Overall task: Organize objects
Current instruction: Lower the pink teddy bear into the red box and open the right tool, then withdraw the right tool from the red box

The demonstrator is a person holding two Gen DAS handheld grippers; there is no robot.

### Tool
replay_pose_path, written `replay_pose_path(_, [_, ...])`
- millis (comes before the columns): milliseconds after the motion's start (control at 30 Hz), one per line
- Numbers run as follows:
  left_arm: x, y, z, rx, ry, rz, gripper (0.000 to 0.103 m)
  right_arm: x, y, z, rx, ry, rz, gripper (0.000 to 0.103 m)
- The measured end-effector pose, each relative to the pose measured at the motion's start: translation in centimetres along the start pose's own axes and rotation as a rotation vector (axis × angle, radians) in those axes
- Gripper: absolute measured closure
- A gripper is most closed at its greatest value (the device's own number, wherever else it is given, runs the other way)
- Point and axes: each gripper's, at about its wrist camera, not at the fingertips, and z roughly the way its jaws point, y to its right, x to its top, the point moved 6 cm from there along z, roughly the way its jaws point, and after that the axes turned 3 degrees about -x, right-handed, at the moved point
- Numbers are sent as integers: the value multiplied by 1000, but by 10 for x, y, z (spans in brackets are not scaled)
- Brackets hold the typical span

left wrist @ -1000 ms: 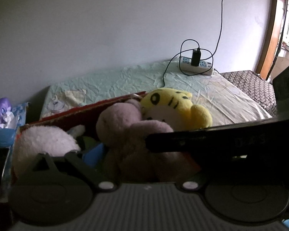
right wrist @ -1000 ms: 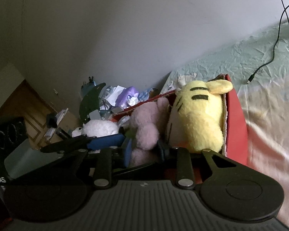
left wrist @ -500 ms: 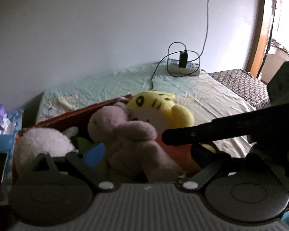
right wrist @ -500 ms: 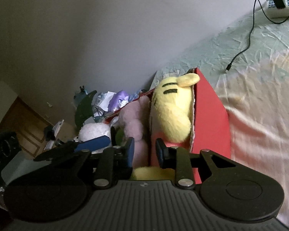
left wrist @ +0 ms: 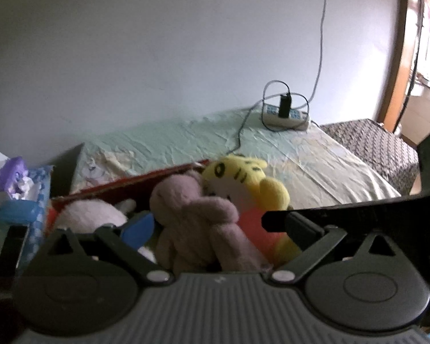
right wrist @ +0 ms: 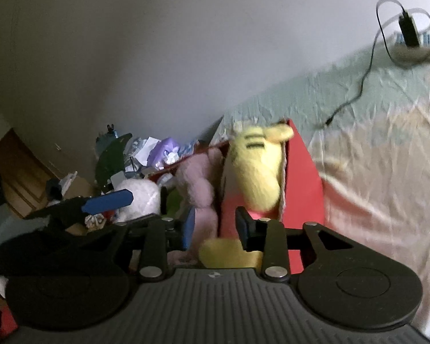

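red box on bed, holds yellow tiger plush, pink plush, white plush | left gripper fingers wide around pink plush | right gripper narrow gap, nothing clamped, near box

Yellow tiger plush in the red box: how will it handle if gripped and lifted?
The yellow tiger plush looks soft and stuffed, so probably light and squashy under the fingers. Its limbs would likely flop. Wedged against the pink plush in the red box, it may drag that neighbour.
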Motion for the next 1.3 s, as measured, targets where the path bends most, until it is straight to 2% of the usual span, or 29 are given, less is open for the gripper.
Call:
replay_pose_path(133, [12, -4, 1, 66, -20, -13, 4, 12, -7, 1, -103, -12, -14, 67])
replay_pose_path(233, [19, -10, -2, 104, -22, -48, 4, 20, -10, -4, -141, 13, 3, 66])
replay_pose_path(367, [24, -18, -2, 156, -32, -101, 4, 29, -13, -11, -230, 47, -27, 53])
replay_pose_path(467, [28, -21, -1, 210, -25, -112, 3, 34, -13, -12, -274, 44, -40, 52])
replay_pose_path(600, [34, -22, 1, 248, -59, -118, 3, 37, -11, -11, -322, 36, -15, 49])
replay_pose_path(700, [31, -25, 8, 286, -110, -116, 4, 35, -9, -10, -382, 33, -17, 39])
replay_pose_path(767, [26, -28, 12, 306, -140, -127, 4, 31, -7, -8, -392, 19, -12, 33])
replay_pose_path(900, [15, -34, 24, 310, -215, -174, 4, 23, -8, -1, -415, -17, -22, 32])
replay_pose_path(1067, [14, -30, 27, 354, -233, -159, 3, 23, -8, 0, -473, -21, -47, 27])
replay_pose_path(1300, [13, -29, 27, 378, -259, -144, 3, 19, -2, 1, -479, -43, -34, 24])
